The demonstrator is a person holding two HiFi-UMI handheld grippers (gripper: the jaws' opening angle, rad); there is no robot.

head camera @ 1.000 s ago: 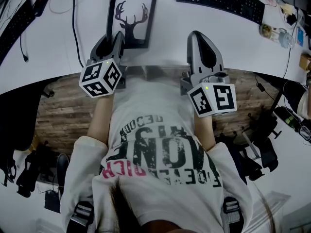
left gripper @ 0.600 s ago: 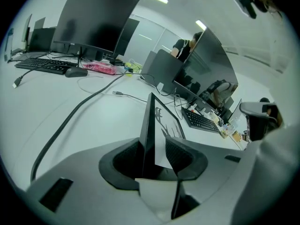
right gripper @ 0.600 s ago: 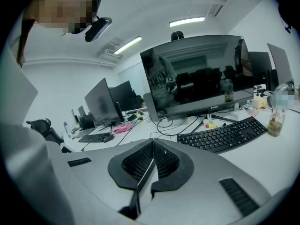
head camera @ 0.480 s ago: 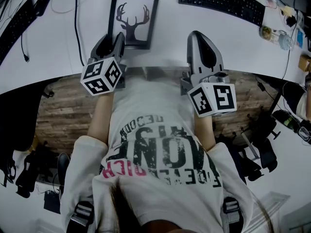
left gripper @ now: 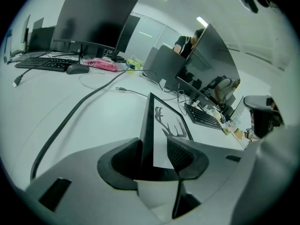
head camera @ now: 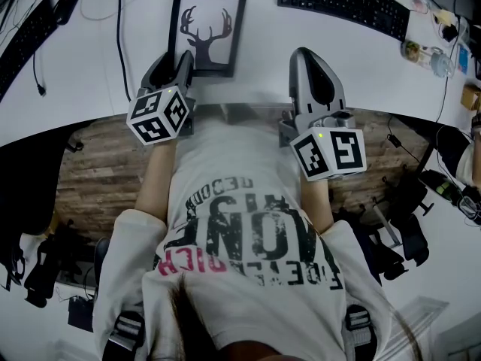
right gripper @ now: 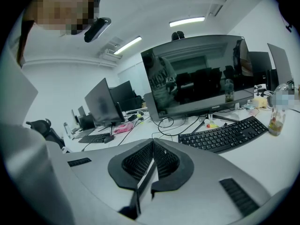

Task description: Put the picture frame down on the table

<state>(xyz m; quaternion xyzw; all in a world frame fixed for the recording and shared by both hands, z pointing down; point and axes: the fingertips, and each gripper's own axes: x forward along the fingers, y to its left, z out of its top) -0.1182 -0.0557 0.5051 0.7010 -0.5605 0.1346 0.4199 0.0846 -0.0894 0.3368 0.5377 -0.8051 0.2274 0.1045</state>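
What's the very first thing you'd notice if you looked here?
The black picture frame with a deer's antlered head, lying on the white table at top centre. The left gripper has just been opening its fingers, with the frame's near edge between them. The right gripper is shut and empty.

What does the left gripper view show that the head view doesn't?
Left gripper view only: the picture frame sits between the left gripper's jaws, which have just been opening; the pads look off it. Head view only: the frame's full outline, with that gripper at its near left corner. Both: frame, keyboard, table.
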